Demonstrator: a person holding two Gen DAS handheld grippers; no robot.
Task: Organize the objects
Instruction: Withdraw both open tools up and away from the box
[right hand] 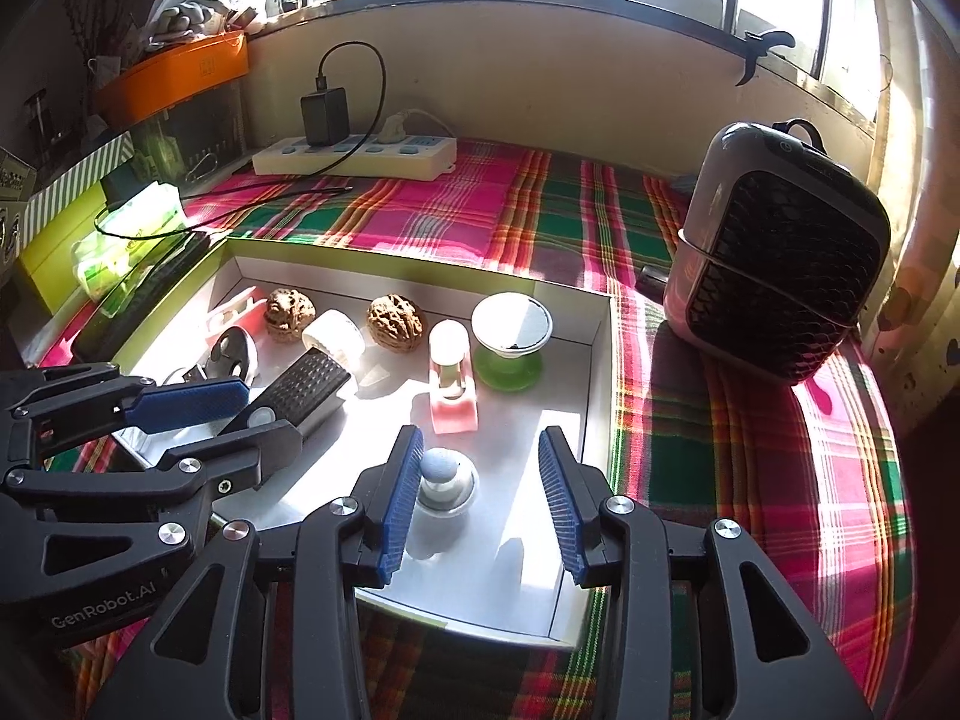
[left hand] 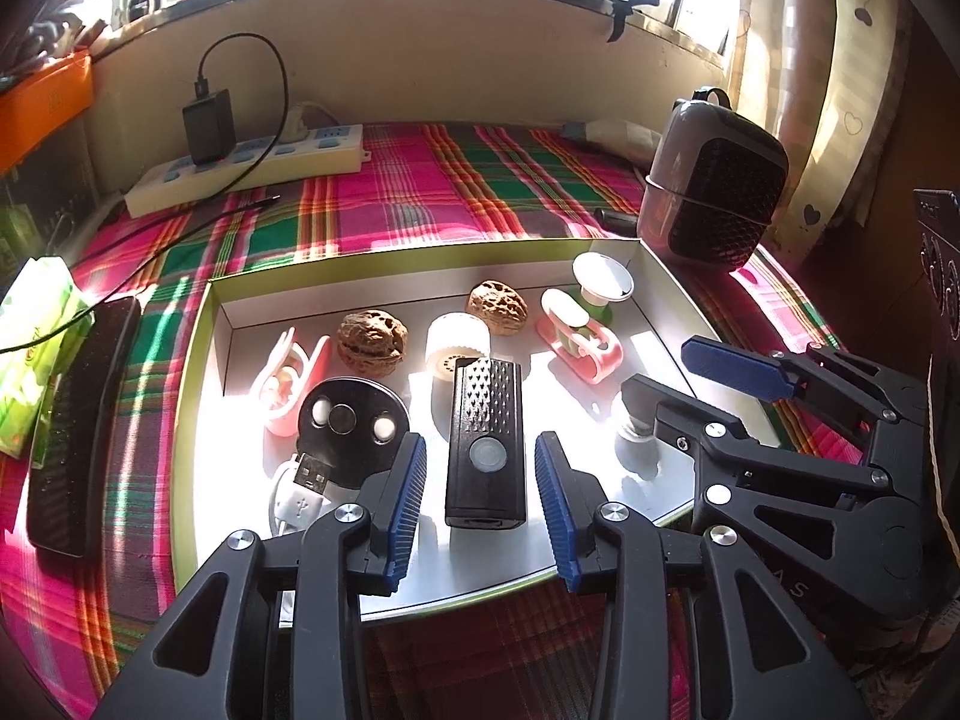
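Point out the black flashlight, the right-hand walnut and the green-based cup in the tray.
black flashlight [left hand: 486, 444]: left wrist view, round button on its top face.
right-hand walnut [left hand: 497, 306]: left wrist view, middle of shell.
green-based cup [right hand: 511, 324]: right wrist view, white bowl.

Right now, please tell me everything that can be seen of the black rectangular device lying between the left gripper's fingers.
The black rectangular device is a slim, box-shaped gadget, seemingly plastic. Its far half carries a raised diamond-textured pattern; the near half is smooth, with a round translucent button. A small port shows on the near end face. It lies flat on the white floor of the shallow tray, lengthwise along the left gripper, whose blue ribbed pads stand open on either side without touching it. Sunlight falls around it. A white cylindrical piece sits just behind its far end.
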